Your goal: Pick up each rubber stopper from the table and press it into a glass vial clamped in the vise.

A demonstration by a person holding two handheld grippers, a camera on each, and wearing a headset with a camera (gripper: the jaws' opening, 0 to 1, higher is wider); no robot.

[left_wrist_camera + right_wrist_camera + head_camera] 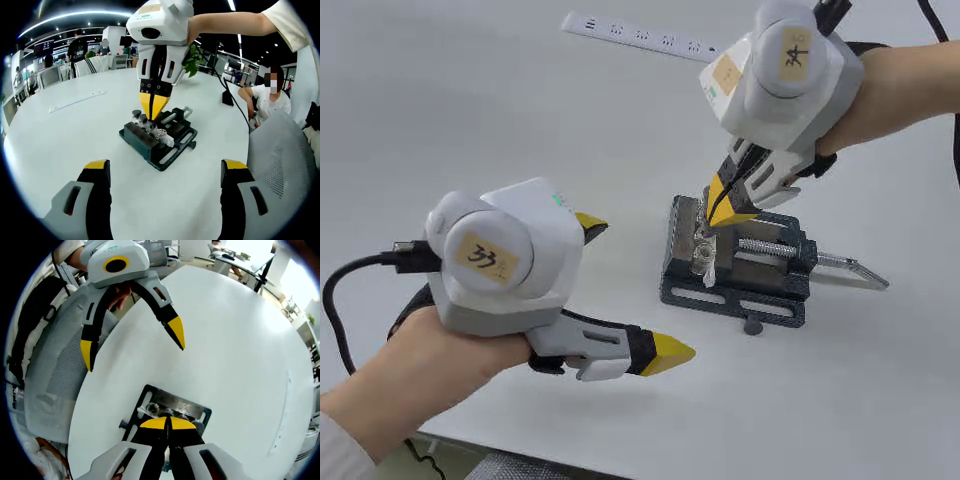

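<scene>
Tan sticker [492, 258] on back of left gripper [632, 286]: handwritten "33" in dark ink.
Second tan sticker [796, 53] on back of right gripper [722, 212]: handwritten number, turned sideways, seemingly "34".
Third tan sticker [726, 74] on side of right gripper: writing too small to read.

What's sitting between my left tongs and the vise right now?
Nothing: just bare white table between the open left tongs and the vise, clearest in the left gripper view.
</scene>
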